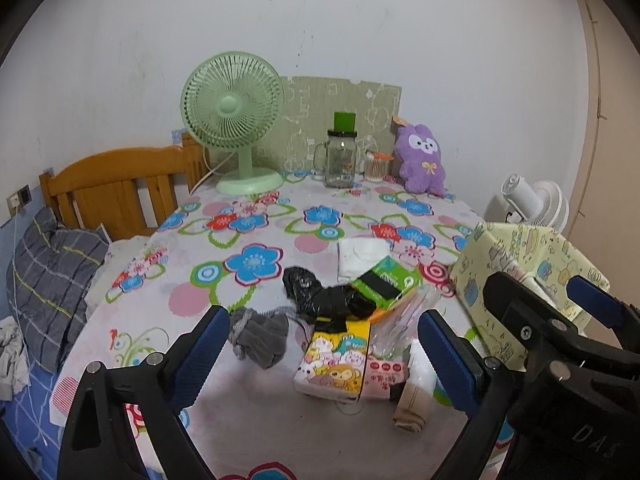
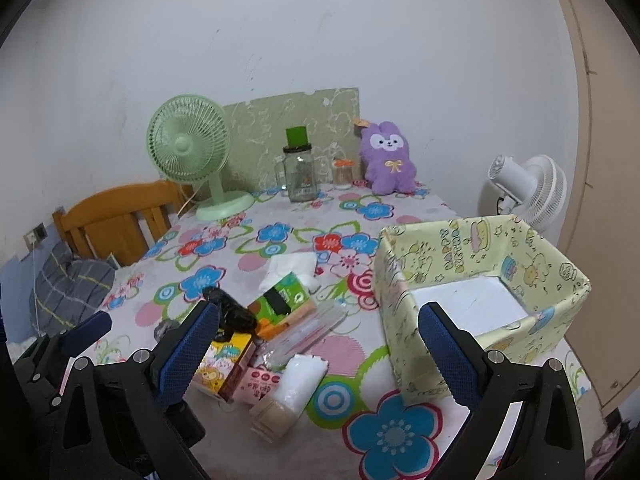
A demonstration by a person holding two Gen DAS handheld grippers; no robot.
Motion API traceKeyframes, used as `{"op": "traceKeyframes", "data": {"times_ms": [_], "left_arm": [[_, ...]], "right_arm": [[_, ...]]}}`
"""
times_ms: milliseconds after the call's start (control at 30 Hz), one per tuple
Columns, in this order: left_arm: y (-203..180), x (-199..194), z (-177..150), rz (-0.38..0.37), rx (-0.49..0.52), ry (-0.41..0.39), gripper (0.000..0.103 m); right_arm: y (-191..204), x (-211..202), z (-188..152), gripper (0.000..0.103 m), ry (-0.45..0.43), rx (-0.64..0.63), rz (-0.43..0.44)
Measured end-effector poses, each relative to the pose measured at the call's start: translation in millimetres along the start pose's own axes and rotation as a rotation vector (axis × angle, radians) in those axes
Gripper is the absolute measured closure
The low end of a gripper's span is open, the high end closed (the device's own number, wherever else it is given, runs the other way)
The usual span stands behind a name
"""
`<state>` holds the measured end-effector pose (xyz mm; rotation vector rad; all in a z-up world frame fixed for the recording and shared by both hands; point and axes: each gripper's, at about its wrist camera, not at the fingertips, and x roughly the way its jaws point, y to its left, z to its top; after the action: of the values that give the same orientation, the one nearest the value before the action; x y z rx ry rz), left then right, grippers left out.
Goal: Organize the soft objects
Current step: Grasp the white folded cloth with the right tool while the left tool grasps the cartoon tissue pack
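- Left gripper: jaws spread wide, empty, above the heap.
- Right gripper: likewise wide, empty.
- Just ahead: grey sock, black bag, tissue packs.
- Right of these: yellow box, empty.
- Underneath: floral tablecloth.
- Far edge: green fan, glass jar, purple plush, white wall.

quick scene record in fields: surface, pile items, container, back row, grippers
surface: flowered tablecloth
pile items: grey socks, black plastic bag, green tissue pack, cartoon tissue pack, white roll
container: yellow cartoon box, right of pile, nothing visible inside
back row: green fan, glass jar, purple plush
grippers: left gripper open over the pile, right gripper open, neither holding anything
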<state>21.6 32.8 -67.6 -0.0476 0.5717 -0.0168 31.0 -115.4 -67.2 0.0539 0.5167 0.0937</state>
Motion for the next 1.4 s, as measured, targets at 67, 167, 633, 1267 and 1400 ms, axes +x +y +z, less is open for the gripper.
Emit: {"op": "traceKeyframes", "data": {"times_ms": [67, 167, 633, 1267, 1400], "left_arm": [[1, 2, -4, 0.0, 0.001, 0.005, 0.007], [2, 6, -11, -0.001, 0.005, 0.021, 0.009], [4, 34, -37, -0.017, 0.012, 0.114, 0.012], [0, 67, -51, -0.032, 0.029, 0.191, 0.026], [-4, 68, -51, -0.038, 0.046, 0.185, 0.031]], "right_arm": [[2, 3, -4, 0.003, 0.011, -0.008, 0.003], [4, 9, -11, 0.003, 0.03, -0.002, 0.01], [14, 44, -37, 0.014, 0.145, 0.003, 0.004], [14, 92, -53, 0.049, 0.313, 0.066, 0.025], [14, 97, -53, 0.061, 0.324, 0.071, 0.031]]}}
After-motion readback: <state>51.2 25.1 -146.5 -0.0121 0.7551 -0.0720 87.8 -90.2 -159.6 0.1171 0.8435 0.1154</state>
